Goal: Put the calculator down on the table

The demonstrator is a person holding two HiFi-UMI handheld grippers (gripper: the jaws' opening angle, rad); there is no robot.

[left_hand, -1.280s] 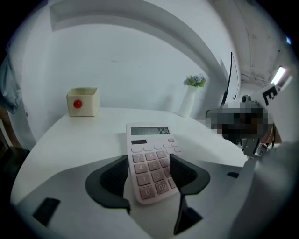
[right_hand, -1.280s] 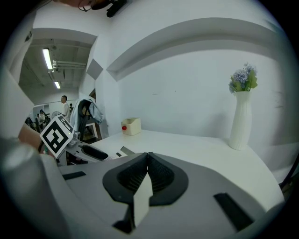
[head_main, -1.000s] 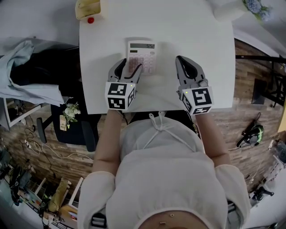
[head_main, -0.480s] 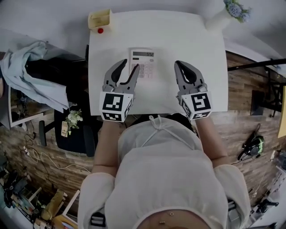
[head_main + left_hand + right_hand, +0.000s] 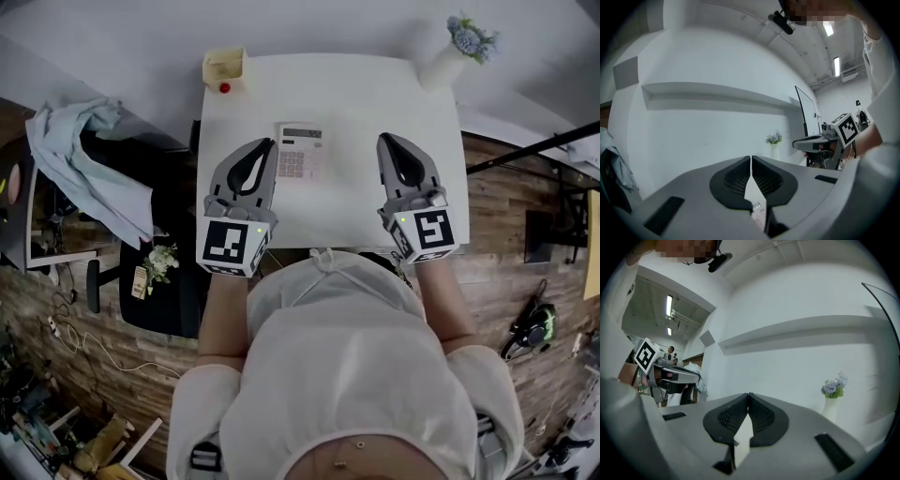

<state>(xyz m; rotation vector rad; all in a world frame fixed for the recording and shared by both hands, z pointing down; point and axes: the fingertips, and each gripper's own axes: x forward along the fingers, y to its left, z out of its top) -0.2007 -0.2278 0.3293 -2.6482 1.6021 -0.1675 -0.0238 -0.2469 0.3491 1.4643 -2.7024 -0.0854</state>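
Observation:
The white calculator (image 5: 300,151) lies flat on the white table (image 5: 356,103), with no gripper touching it. My left gripper (image 5: 269,143) hangs just left of it, above the table; its jaws have just been closing and now stand shut with nothing between them. In the left gripper view the pads (image 5: 740,176) meet at the left gripper's tips (image 5: 751,159), and a strip of the calculator (image 5: 760,214) shows below them. My right gripper (image 5: 386,139) floats to the calculator's right, shut and empty. The right gripper view shows the right gripper (image 5: 749,396) closed tip to tip.
A yellow box (image 5: 225,65) with a red knob (image 5: 225,88) beside it stands at the table's far left corner. A white vase of blue flowers (image 5: 448,56) stands at the far right corner. A chair with a blue cloth (image 5: 84,159) is left of the table.
Both grippers have risen from the table. The left jaws, open beside the calculator a second ago, are now shut. The calculator has stayed lying in its place.

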